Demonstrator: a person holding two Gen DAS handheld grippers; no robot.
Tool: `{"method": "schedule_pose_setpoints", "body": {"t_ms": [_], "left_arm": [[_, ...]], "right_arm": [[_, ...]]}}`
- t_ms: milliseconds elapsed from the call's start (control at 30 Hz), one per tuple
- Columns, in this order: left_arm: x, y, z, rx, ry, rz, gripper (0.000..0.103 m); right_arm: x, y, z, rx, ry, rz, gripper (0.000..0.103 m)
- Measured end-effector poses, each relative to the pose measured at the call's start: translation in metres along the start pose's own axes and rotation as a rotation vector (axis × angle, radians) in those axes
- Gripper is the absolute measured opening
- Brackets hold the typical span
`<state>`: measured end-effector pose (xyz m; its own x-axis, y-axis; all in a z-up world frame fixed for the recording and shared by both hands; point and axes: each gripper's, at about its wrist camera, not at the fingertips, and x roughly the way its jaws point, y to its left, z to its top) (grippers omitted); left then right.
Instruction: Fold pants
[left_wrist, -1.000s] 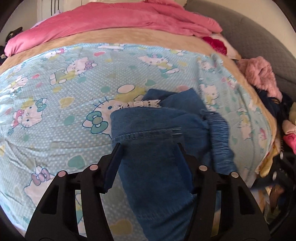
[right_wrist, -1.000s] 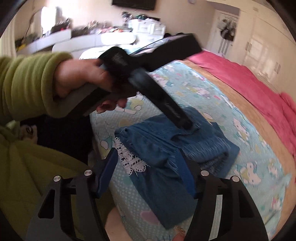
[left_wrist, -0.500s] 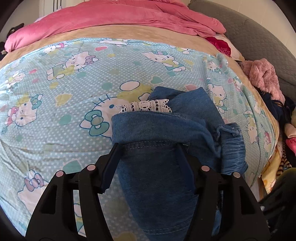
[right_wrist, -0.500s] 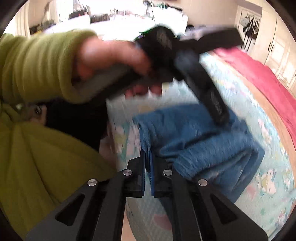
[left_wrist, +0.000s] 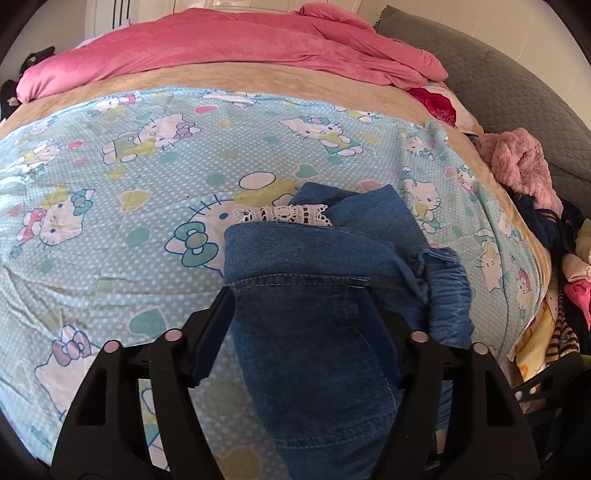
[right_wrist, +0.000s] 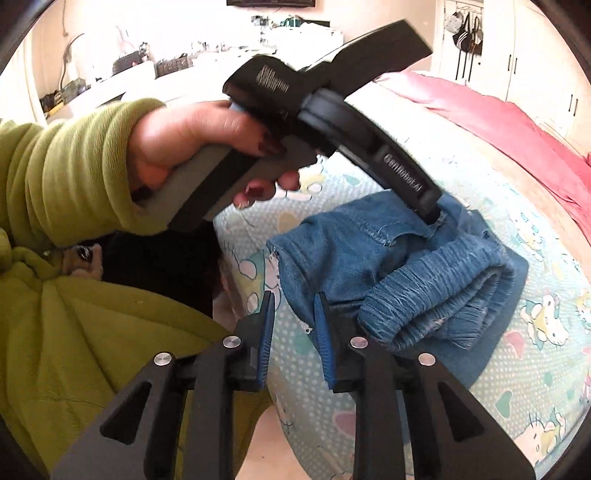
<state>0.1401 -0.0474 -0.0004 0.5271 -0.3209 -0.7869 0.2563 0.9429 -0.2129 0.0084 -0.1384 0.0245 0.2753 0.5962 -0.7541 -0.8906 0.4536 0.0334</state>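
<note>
Cartoon bedsheet (left_wrist: 110, 206), folded pants (left_wrist: 314, 332), lace hem (left_wrist: 291, 213) pointing away.

Pants (left_wrist: 314, 332) lower end cut off (bottom edge).

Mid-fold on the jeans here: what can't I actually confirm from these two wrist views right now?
- Left gripper contact: in its own view, denim fills the gap between the open fingers; pressing or hovering unclear.
- Right gripper: jaws just reopened slightly; the jeans edge hangs there, pad contact unclear.
- Lace trim: mostly buried under denim.
- Near end of jeans: cut off at the left view's bottom edge.
- Bed front edge: hidden by gripper bodies.
</note>
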Motion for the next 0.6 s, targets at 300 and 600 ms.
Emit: {"method": "schedule_pose_setpoints", "body": {"t_ms": [300,600], "left_arm": [[-0.021,-0.007,0.0,0.013,-0.045,0.003,0.068],[-0.058,-0.004,-0.006,-0.009,-0.121,0.017,0.086]], "right_arm": [[-0.029,0.01,0.002,0.004,-0.047,-0.023,0.04],[-0.072,-0.021,-0.003,0.197,-0.179,-0.135,0.078]]}}
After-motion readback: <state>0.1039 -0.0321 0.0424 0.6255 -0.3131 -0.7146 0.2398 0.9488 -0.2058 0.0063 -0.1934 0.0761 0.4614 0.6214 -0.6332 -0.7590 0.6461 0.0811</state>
